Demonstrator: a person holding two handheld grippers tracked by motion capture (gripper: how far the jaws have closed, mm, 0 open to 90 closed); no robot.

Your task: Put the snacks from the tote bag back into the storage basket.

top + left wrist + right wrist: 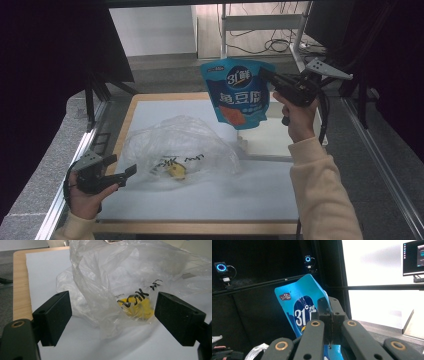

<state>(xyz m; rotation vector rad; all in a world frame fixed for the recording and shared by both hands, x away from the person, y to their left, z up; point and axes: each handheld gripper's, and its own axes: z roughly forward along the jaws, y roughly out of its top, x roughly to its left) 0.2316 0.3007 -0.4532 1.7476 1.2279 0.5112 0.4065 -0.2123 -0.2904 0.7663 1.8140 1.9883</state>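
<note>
From the high view, our right gripper (268,79) has its fingers clamped on the edge of the blue pouch (240,93) and holds it in the air over the far side of the tabletop (200,200). The pouch hangs upright, long axis roughly vertical and tipped a little, printed face toward us. Our left gripper (121,172) waits with its fingers spread and empty, just beside the clear bag (182,147) lying crumpled mid-tabletop. We judge the pick-up done; getting the pouch into the bag is what remains.

In the left gripper view, the fingers (53,316) stand wide apart, the bag (120,285) ahead of them, not gripped. Something yellow (136,308) sits inside it.

In the right gripper view, the fingers (329,312) are pressed together on the pouch (298,305), whose top corner rises up and left.
</note>
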